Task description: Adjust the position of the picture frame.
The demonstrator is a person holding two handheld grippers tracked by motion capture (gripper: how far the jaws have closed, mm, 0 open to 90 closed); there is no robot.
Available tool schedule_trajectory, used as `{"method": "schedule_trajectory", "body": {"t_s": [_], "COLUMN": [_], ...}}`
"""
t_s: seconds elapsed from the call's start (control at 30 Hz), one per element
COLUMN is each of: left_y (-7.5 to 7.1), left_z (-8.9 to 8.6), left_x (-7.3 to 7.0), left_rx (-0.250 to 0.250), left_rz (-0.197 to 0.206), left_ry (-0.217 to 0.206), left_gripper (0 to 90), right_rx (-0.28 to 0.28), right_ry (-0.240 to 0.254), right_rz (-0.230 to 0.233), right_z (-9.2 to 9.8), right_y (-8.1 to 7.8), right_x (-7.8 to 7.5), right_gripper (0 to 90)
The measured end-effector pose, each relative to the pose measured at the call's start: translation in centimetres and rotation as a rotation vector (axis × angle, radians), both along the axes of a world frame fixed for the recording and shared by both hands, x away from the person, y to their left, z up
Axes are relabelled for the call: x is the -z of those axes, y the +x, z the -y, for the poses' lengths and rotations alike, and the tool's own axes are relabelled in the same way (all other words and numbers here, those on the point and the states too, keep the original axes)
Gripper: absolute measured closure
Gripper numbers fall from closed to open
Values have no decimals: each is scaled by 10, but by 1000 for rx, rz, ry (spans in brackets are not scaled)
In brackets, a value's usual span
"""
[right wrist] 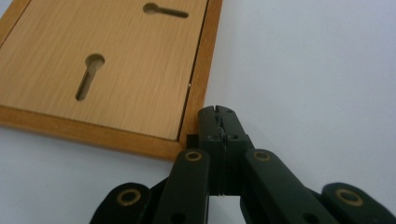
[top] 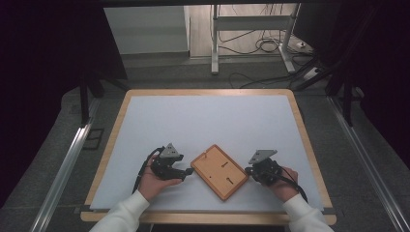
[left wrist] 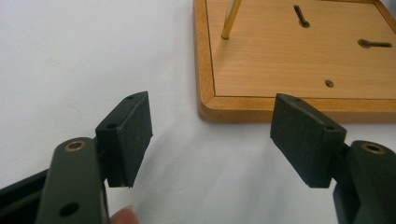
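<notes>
2 grippers flank a wooden board [top: 219,171] lying flat on the white table [top: 203,121]. Left gripper [left wrist: 212,135]: jaws wide apart, empty, board corner just ahead of them. Right gripper [right wrist: 219,119]: jaws pressed together on nothing, tips beside the board's corner; contact unclear. Both gripper views cut the board off at the frame edge. 2 keyhole slots [right wrist: 88,74] and a thin brass peg [left wrist: 231,18] show on the board.

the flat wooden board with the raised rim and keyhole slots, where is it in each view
High view: the flat rectangular wooden board lies turned diagonally at lower centre, between the left gripper and the right gripper.
Left gripper view: top right, one corner nearest the open jaws.
Right gripper view: top left, a corner just beyond the shut jaws.
Shared landmark: the two keyhole slots in its face.
</notes>
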State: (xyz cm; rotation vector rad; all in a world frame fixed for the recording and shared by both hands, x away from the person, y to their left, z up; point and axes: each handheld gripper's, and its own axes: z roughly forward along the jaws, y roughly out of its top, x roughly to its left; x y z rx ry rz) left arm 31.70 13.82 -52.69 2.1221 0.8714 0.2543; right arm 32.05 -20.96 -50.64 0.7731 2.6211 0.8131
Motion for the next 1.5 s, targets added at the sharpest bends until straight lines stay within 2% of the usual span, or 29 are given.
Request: {"method": "schedule_trajectory", "body": {"t_s": [0.1, 0.47, 0.6, 0.67, 0.73, 0.8, 0.87, 0.97, 1.07, 1.1, 1.2, 1.37, 1.5], "left_y": [-1, -7, -11, -13, -14, -15, -15, -14, -11, -10, -8, -4, -1], "left_z": [0, -11, -16, -17, -17, -14, -11, -7, -2, -1, 4, 12, 13], "left_x": [0, -4, -6, -7, -8, -8, -7, -4, -1, 0, 1, 3, 2], "left_rx": [0, -22, -6, 16, 49, 69, 85, 95, 99, 100, 104, 114, 116], "left_rz": [3, 8, -13, -14, -20, -29, -39, -51, -63, -64, -67, -61, -58], "left_ry": [1, -16, -40, -40, -28, -15, -12, 0, 14, 16, 23, 49, 41], "left_gripper": [291, 305, 410, 485, 624, 742, 817, 864, 892, 896, 896, 899, 900], "right_rx": [4, -26, -7, 18, 37, 54, 69, 112, 152, 169, 205, 214, 214], "right_ry": [19, 33, 48, 76, 106, 139, 157, 179, 211, 235, 264, 255, 262], "right_rz": [-12, -21, 18, 23, 22, 18, 30, 40, 39, 35, 32, 23, 36], "right_z": [2, 1, 7, 14, 21, 27, 32, 37, 43, 44, 47, 46, 44], "right_y": [-3, -15, -14, -12, -12, -14, -15, -18, -17, -17, -16, -14, -15], "right_x": [2, 2, 2, 0, -2, -3, -3, 0, 0, -1, -2, 2, 0], "right_gripper": [900, 900, 900, 900, 900, 844, 733, 525, 445, 418, 372, 346, 343]}}
